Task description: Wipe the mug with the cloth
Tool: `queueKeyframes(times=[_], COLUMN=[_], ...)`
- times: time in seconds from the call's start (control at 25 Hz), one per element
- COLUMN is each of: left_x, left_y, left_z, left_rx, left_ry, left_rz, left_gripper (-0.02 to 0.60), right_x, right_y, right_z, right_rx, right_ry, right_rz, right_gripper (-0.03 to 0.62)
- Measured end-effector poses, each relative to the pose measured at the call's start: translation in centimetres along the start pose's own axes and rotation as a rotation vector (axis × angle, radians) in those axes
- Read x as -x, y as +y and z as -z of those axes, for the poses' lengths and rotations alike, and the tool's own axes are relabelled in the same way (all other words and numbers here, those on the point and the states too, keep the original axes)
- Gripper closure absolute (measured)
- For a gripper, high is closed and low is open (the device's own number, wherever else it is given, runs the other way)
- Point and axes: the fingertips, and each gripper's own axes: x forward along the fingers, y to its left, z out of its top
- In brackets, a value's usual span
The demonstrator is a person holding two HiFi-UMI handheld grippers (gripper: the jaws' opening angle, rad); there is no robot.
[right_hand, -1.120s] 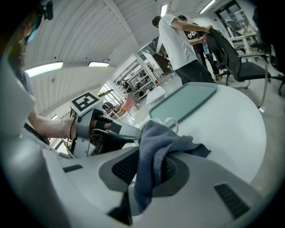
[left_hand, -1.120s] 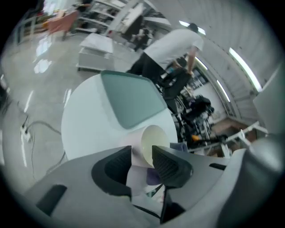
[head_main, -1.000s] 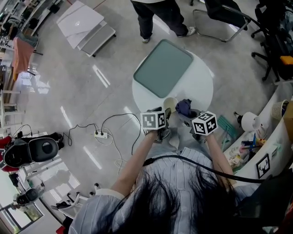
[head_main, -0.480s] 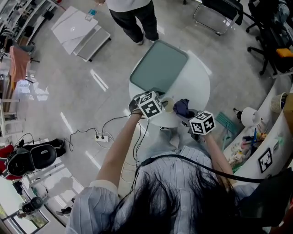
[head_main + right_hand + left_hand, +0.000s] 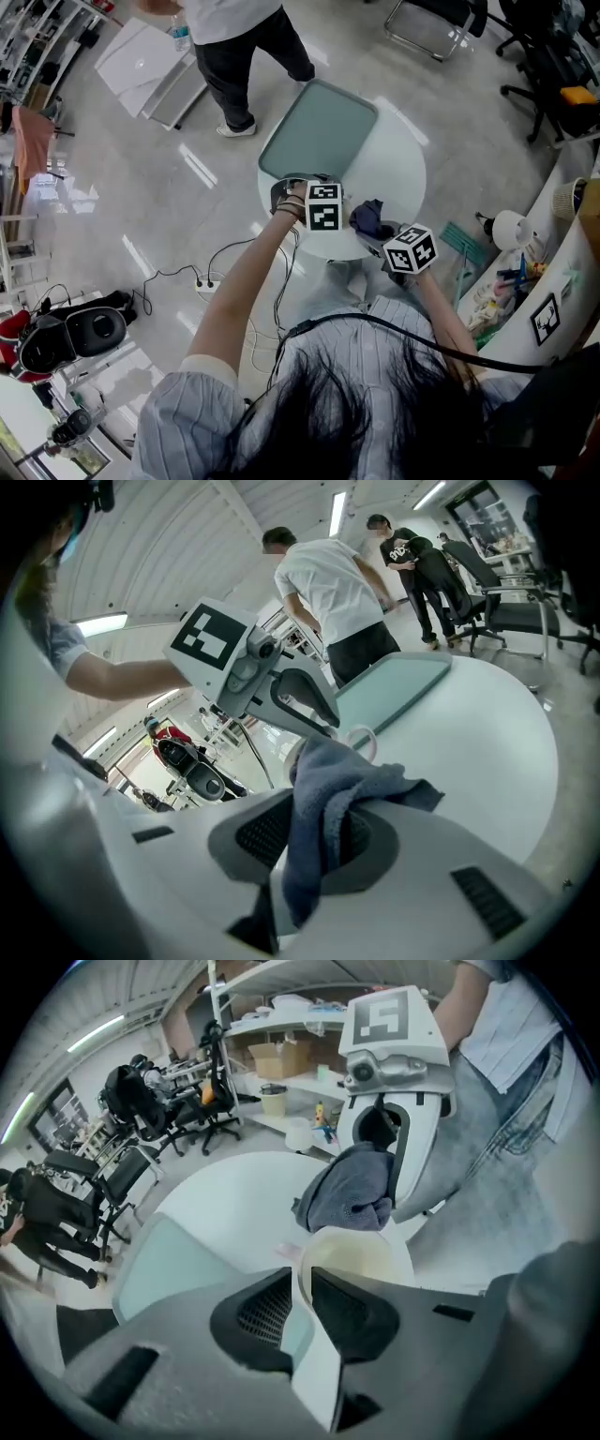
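A cream mug (image 5: 361, 1252) stands on the round white table (image 5: 396, 169). In the left gripper view its near rim lies between the jaws of my left gripper (image 5: 301, 1290), which are closing around it; a thin gap still shows beside the left pad. My right gripper (image 5: 319, 834) is shut on a grey-blue cloth (image 5: 330, 778), which hangs bunched just beyond the mug (image 5: 360, 740). From the head view the left gripper (image 5: 323, 208) covers the mug, and the cloth (image 5: 368, 218) shows between it and the right gripper (image 5: 392, 246).
A pale green tray (image 5: 319, 129) lies on the table's far side. A person (image 5: 230, 37) stands just beyond the table's left edge. Office chairs (image 5: 525, 56) stand at the upper right, a cluttered counter (image 5: 525, 281) at the right, cables (image 5: 211, 277) on the floor.
My left gripper has moved up from the table's near edge to the mug and now sits over its rim. The right gripper and cloth have barely moved. The standing person has walked left.
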Motion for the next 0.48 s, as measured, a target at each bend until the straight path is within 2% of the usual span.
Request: queueKeyframes(times=[0.08,0.12,0.24,0.48], left_x=[-0.2,-0.2,-0.1,0.3], left_y=[-0.1,-0.1,0.3,0.9], left_z=[0.2,0.2,0.0,0.6], left_rx=[0.007,0.050,0.246,0.496], left_ry=[0.009,0.001,-0.047,-0.120], left_rz=[0.006,0.007,0.013,-0.050], left_gripper=[0.512,0.528,0.540,0.540], right_x=[0.0,-0.1,-0.2,-0.1], right_y=[0.0,0.1,0.1,-0.7], right_z=[-0.1,-0.1,-0.1,-0.8], right_rx=[-0.002,-0.004,-0.009,-0.025], right_ry=[-0.001,-0.001,-0.003,-0.023], right_rz=[0.001,0.001,0.000,0.026], right_gripper=[0.514,0.514,0.514,0.514])
